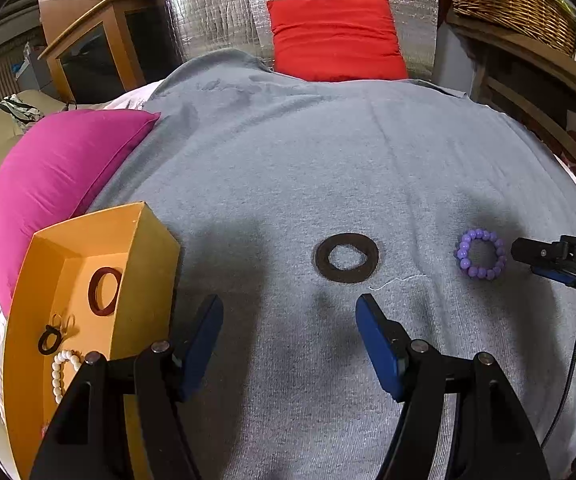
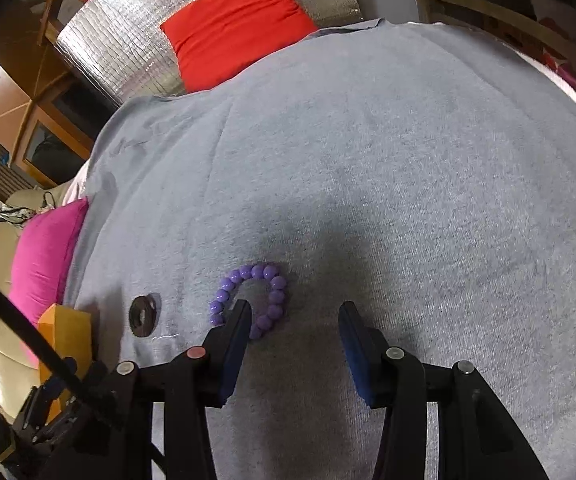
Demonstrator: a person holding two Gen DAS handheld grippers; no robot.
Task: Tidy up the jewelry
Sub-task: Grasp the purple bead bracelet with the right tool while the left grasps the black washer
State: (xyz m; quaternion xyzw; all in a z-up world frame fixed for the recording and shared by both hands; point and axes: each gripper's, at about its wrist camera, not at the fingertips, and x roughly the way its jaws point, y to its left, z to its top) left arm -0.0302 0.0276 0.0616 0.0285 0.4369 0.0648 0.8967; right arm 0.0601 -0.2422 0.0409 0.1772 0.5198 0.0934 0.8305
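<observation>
A big grey cloth (image 1: 327,152) covers the bed, and all the small things lie on it. At the far end a red pillow (image 1: 335,38) leans on a shiny silver sheet (image 1: 208,8). A pink pillow (image 1: 52,188) sits at the left edge of the cloth. On the far right a wicker basket (image 1: 515,0) stands on a wooden shelf (image 1: 535,64).

An orange box (image 1: 144,280) rests on the cloth just beside the pink pillow. Inside it are a dark red bangle (image 1: 104,291), a small black ring (image 1: 50,339) and a white bead bracelet (image 1: 62,372).

The left gripper (image 1: 289,320) is above the bare cloth next to the box. Its two blue fingers (image 1: 375,340) are spread wide, and nothing is between them.

The right gripper (image 2: 295,320) is low over the cloth. Its blue fingers (image 2: 353,340) are spread wide too, with nothing between them. Its left finger covers part of the purple bead bracelet (image 2: 250,298), but I cannot tell if it touches it.

The purple bead bracelet lies flat on the cloth, well apart from the box. A dark brown flat ring (image 1: 347,258) lies flat between the bracelet and the box, in front of the left gripper. A thin white thread (image 1: 397,282) lies on the cloth just beside the flat ring.
</observation>
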